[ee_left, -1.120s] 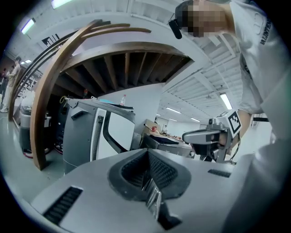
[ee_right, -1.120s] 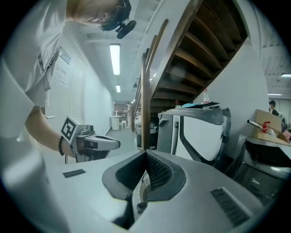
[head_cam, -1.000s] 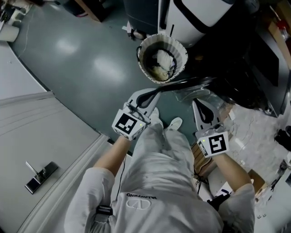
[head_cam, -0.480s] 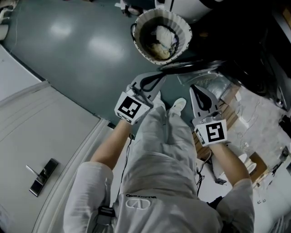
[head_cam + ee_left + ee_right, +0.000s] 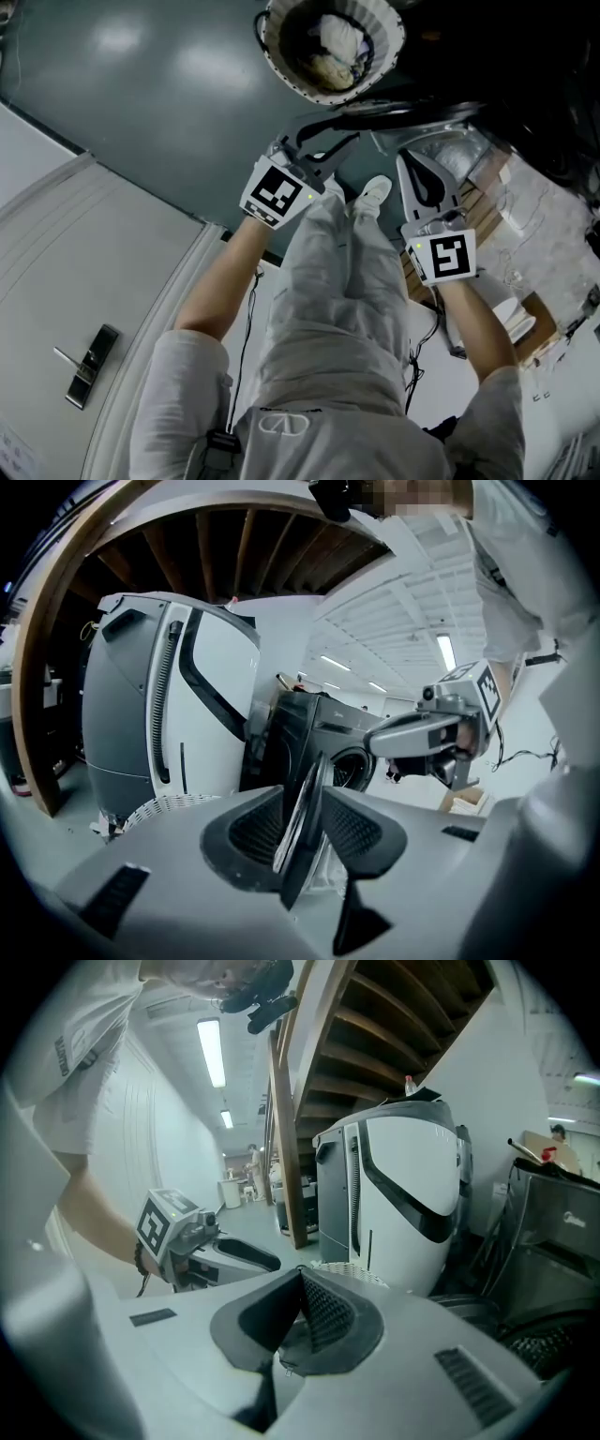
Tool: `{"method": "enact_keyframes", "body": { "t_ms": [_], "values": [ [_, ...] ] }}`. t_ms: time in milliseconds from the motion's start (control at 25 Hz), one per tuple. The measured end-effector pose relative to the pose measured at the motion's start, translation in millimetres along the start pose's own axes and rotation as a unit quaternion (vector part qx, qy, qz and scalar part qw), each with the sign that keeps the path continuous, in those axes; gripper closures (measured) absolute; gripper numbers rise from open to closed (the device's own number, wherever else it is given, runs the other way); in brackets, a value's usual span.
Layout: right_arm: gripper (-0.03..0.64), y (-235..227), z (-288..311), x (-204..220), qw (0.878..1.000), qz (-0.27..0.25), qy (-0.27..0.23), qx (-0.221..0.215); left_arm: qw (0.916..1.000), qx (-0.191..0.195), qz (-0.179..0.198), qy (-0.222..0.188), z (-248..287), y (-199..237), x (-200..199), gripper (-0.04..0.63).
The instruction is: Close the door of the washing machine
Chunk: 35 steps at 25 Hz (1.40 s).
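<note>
The dark washing machine stands ahead with its round door swung open, edge-on toward me. My left gripper has just been opening its jaws. The door's rim stands between the two pads, and I see no pad pressing on it. From the head view the left gripper reaches to the door's dark edge. My right gripper hovers beside it, jaws shut with nothing between them, pointing toward the machine.
A white ribbed laundry basket with clothes in it sits on the grey floor just beyond the door. A tall white appliance stands left of the machine. Boxes and clutter lie on the right. My legs and shoes are below the grippers.
Both grippers have sunk and moved closer to the door. The left jaws, shut before, now stand apart around the door's edge. The right jaws stay shut.
</note>
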State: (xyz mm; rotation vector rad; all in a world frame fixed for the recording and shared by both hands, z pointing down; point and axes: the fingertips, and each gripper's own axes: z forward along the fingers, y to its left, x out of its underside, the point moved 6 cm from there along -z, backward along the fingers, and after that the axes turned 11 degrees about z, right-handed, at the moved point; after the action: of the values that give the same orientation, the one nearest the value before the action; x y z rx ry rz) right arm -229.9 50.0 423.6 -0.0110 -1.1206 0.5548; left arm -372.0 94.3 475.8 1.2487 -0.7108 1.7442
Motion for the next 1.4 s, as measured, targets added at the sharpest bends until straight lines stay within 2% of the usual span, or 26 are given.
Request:
{"method": "enact_keyframes", "body": {
  "t_ms": [400,840,1040,1200,1400],
  "values": [
    [0.606,-12,24,46,1.000,0.007,0.016,-0.009,0.9972,0.058,0.035,0.032,39,6,55,0.454],
    [0.606,-27,45,74,1.000,0.022,0.018,0.011,0.9863,0.128,0.091,0.050,71,6,88,0.446],
    [0.606,-29,46,84,0.999,0.030,0.020,0.012,0.9835,0.142,0.098,0.054,82,6,96,0.448],
    [0.606,-29,43,92,0.999,0.033,0.022,0.013,0.9810,0.153,0.107,0.054,88,5,100,0.494],
    [0.606,-31,41,97,0.999,0.039,0.020,0.021,0.9801,0.155,0.114,0.051,88,5,101,0.500]
  ]
}}
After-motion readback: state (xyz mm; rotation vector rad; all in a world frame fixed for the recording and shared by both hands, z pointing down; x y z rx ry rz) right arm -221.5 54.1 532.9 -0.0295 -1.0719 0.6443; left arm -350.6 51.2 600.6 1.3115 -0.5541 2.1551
